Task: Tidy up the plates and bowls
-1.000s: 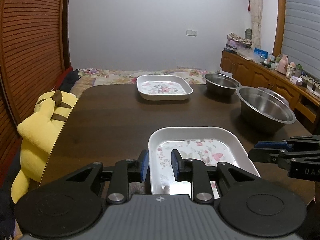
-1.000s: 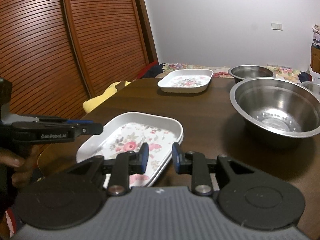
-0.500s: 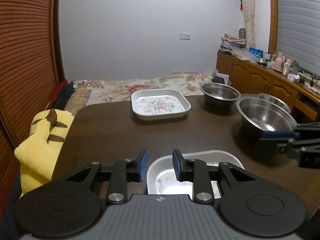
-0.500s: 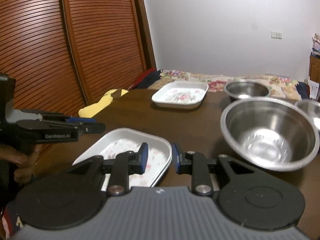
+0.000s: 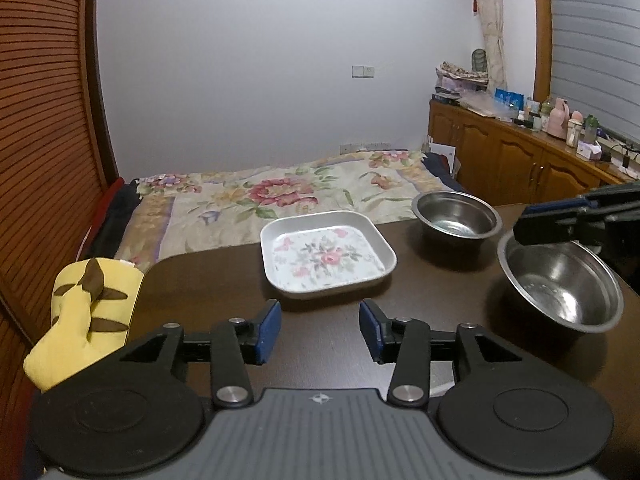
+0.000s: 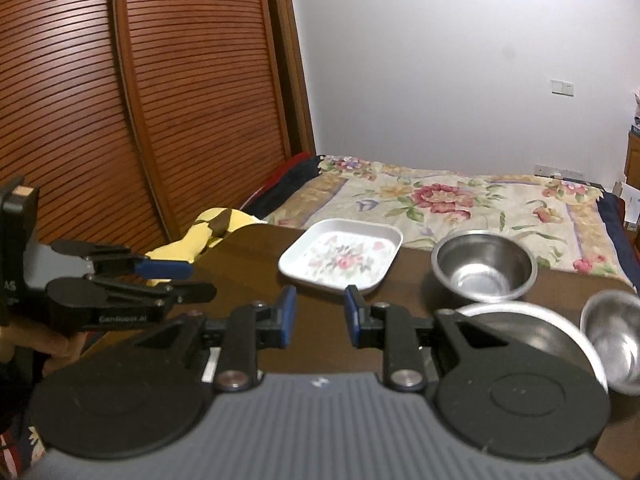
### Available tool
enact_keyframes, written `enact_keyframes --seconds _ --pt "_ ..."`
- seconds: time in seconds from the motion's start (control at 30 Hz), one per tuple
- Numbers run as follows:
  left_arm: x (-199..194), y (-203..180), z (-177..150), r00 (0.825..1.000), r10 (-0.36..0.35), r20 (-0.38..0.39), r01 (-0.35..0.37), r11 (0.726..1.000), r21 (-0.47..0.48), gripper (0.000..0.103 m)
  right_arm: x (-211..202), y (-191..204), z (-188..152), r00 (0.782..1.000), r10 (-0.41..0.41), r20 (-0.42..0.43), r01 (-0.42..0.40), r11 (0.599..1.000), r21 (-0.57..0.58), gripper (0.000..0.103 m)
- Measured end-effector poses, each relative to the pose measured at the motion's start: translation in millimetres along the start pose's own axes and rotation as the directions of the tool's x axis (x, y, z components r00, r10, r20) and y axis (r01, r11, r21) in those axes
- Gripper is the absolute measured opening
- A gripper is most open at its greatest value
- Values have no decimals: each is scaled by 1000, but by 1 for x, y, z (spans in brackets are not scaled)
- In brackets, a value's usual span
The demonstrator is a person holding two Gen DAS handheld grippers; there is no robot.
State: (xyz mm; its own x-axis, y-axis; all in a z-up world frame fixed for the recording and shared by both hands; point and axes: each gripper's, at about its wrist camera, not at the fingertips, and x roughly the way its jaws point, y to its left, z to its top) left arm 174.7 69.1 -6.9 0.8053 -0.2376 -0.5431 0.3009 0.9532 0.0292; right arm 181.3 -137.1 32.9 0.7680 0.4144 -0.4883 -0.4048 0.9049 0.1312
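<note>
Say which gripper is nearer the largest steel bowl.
Right. The right gripper hangs close beside the largest steel bowl; the left gripper, its empty jaws just opening, is farther to its left.

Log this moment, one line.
left gripper: jaws just opening, nothing between | right gripper: open, empty | flowered plate: on table

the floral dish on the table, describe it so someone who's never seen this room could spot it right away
Start at the dark wooden table that stands in front of the bed with the flowered bedspread. Near the table's far edge, on the bed side, sits the floral dish, with a steel bowl to its right. It is the only white, squarish, shallow dish with pink flowers printed inside; its neighbours are round, plain metal bowls.
</note>
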Motion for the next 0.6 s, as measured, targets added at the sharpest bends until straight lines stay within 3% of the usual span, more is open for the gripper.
enact_keyframes --seconds 0.47,0.6 --pt "68 37 33 998 -22 -60 19 999 -44 46 81 -28 35 989 6 -151 -3 1000 21 28" --pt "88 44 39 997 -27 -76 23 999 -46 46 103 -33 40 981 -3 -192 7 1000 20 33"
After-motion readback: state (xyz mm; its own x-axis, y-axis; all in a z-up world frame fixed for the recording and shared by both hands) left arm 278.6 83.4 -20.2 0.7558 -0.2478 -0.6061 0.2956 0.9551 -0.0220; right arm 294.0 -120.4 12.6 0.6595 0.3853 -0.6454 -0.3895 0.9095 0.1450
